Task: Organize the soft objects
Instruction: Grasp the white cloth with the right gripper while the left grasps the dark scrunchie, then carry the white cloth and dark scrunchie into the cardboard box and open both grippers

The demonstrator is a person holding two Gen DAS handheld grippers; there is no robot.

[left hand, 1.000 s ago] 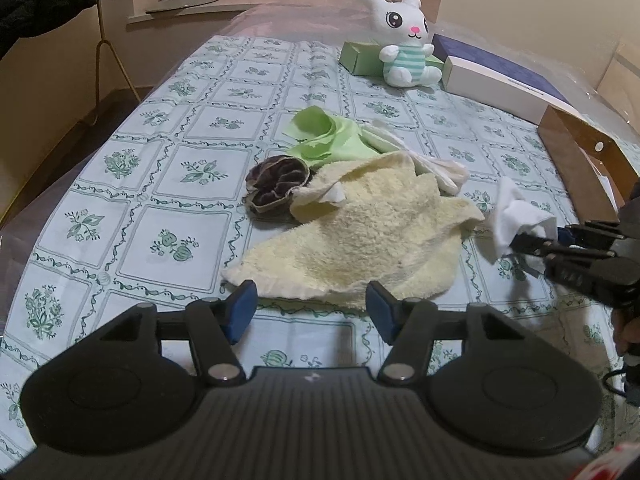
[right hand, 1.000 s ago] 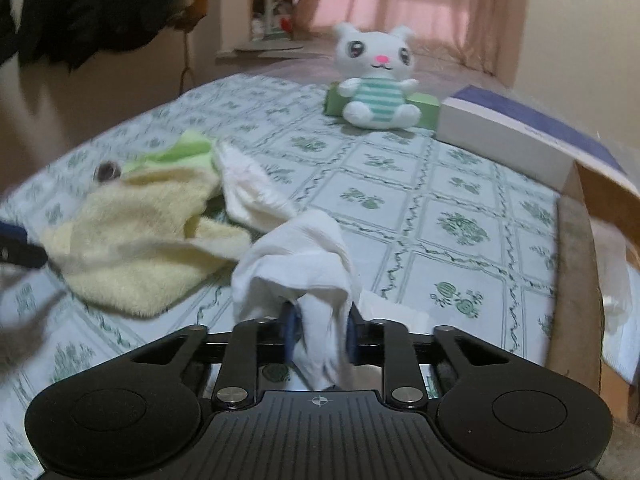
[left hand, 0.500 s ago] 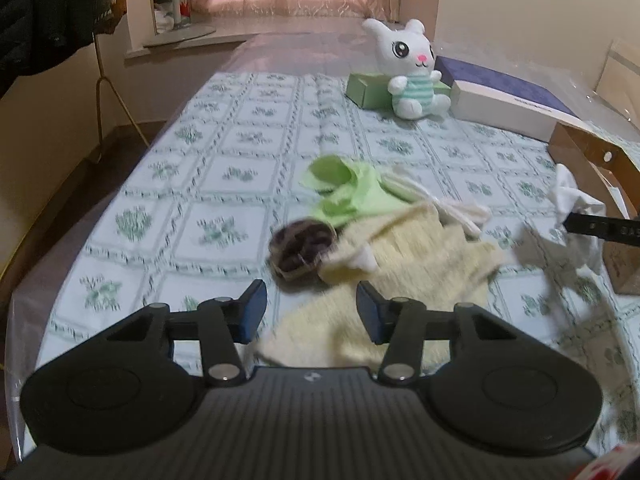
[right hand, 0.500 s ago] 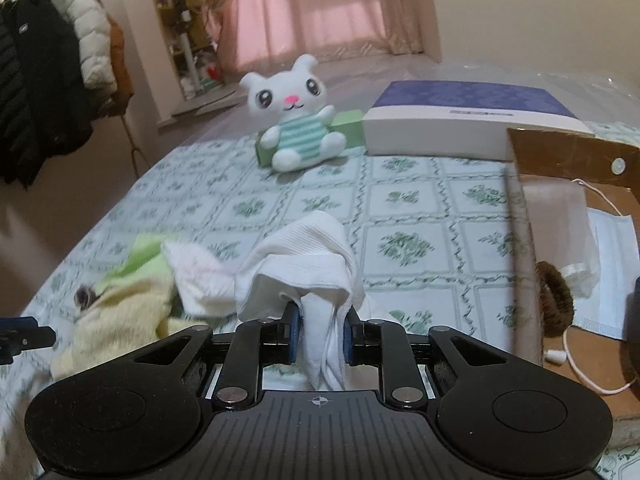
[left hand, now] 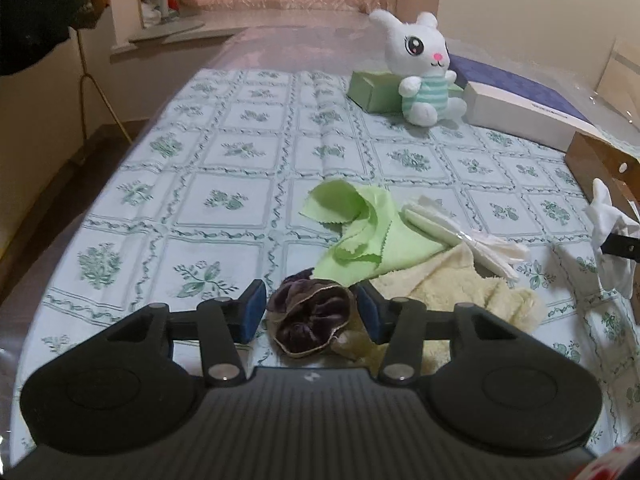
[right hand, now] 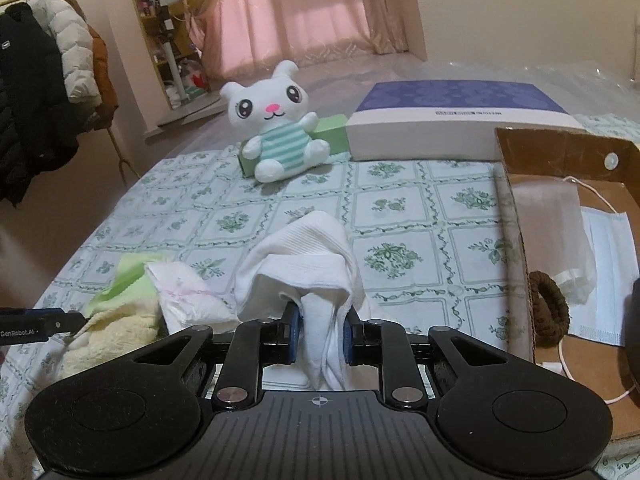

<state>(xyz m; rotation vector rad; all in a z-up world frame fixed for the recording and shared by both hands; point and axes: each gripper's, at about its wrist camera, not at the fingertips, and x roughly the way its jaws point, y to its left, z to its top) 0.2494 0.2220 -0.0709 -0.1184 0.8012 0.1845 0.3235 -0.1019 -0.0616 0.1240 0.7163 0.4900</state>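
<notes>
A dark purple velvet scrunchie [left hand: 312,316] lies on the flowered tablecloth [left hand: 224,200], right between the blue pads of my left gripper [left hand: 310,292]. The pads flank it without clearly pressing, so that gripper is open. Beside the scrunchie lie a cream towel [left hand: 452,284], a light green cloth [left hand: 360,232] and white folded packets [left hand: 460,232]. My right gripper [right hand: 320,316] is shut on a white ribbed cloth [right hand: 304,256], held up above the table just left of the cardboard box [right hand: 516,240]. That cloth [left hand: 608,216] also shows at the right edge of the left wrist view.
A white plush bunny [right hand: 280,128] leans on a green box [right hand: 328,128] at the far end, next to a purple-topped white box [right hand: 460,120]. The cardboard box holds a brown hair tie [right hand: 548,308], a face mask [right hand: 612,264] and a thin bag. The table's left edge drops to the floor.
My left gripper narrowed a little and slid over until the scrunchie sits between its pads. My right gripper lifted the white cloth, swung toward the cardboard box, then stopped.
</notes>
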